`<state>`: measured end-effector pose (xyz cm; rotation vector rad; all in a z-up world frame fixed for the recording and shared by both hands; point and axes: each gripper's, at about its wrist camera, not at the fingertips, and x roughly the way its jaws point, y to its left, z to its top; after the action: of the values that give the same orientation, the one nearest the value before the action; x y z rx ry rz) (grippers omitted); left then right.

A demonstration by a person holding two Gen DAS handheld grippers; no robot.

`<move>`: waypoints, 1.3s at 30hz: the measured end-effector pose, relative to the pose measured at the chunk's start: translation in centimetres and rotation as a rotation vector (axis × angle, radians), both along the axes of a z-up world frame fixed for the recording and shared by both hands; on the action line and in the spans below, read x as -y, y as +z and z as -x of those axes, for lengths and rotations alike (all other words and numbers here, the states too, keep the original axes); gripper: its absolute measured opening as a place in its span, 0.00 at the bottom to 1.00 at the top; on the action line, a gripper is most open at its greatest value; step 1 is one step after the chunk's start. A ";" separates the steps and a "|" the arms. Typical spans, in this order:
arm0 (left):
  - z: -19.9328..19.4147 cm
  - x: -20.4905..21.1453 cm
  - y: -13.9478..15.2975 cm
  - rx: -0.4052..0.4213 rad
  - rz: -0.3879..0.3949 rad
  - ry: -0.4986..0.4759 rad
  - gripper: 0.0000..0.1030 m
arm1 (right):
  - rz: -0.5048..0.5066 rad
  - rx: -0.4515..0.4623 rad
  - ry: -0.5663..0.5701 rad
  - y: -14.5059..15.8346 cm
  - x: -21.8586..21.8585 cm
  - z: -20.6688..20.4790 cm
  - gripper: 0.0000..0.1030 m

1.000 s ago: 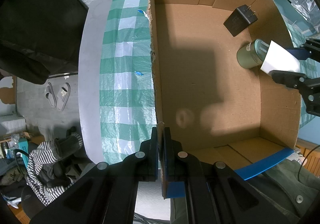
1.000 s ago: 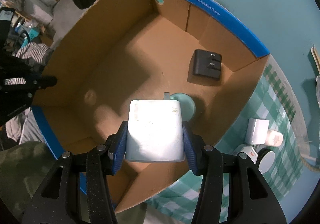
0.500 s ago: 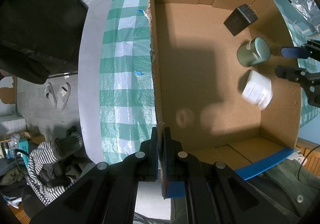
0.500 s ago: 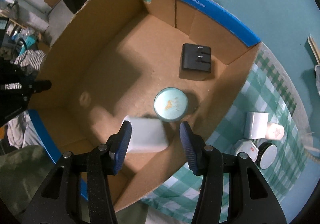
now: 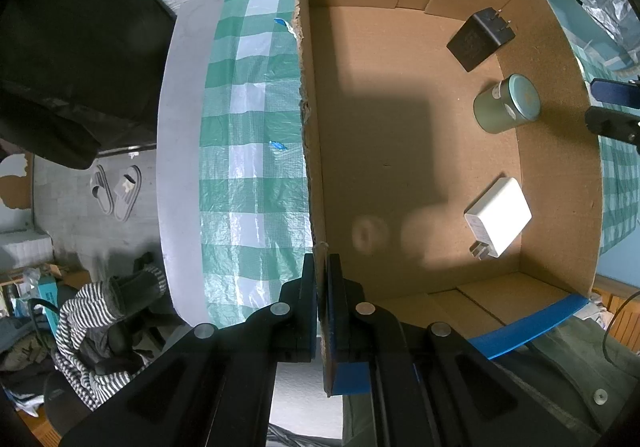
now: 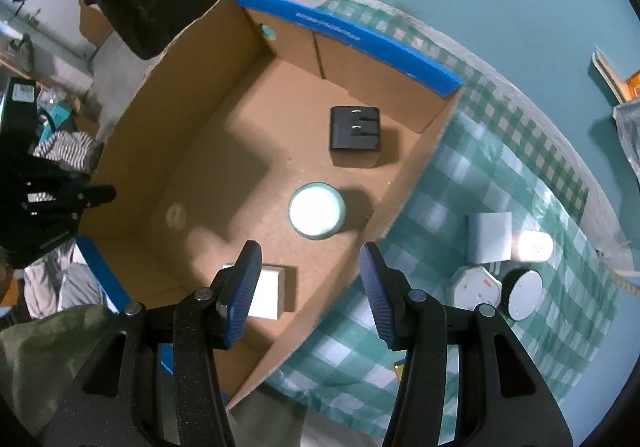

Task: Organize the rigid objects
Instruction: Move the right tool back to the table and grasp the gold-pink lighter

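Observation:
A cardboard box with blue-taped rims lies open on the checked cloth. On its floor are a black plug adapter, a pale green round tin and a white charger. My left gripper is shut on the box's left wall, pointing straight down. My right gripper hangs open and empty above the box's right wall, with the white charger showing just behind its left finger. Its fingertips peek in at the right edge of the left wrist view.
On the green checked cloth right of the box lie a white block, a white cylinder and two round devices. A black bag and floor clutter with slippers sit beyond the table's left edge.
My right gripper let go of the white charger, which dropped onto the box floor near the right wall. The gripper then rose and drifted toward the box's right side. The left gripper stayed put.

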<state>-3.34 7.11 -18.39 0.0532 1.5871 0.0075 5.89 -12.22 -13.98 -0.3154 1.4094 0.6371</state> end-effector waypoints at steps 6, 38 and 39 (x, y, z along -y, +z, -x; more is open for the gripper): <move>0.0 0.0 0.1 -0.001 -0.003 -0.009 0.04 | -0.015 0.011 -0.036 1.3 1.7 0.4 0.50; 0.2 0.0 0.2 -0.003 -0.012 -0.023 0.04 | 0.082 -0.122 -0.115 -8.2 15.2 5.3 0.50; 0.2 0.0 0.2 -0.003 -0.013 -0.023 0.04 | 0.082 -0.132 -0.107 -8.6 15.3 5.6 0.50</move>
<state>-3.58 7.07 -18.16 0.0819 1.5899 -0.0001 0.33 -27.52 -22.56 -0.2648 1.5711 0.5208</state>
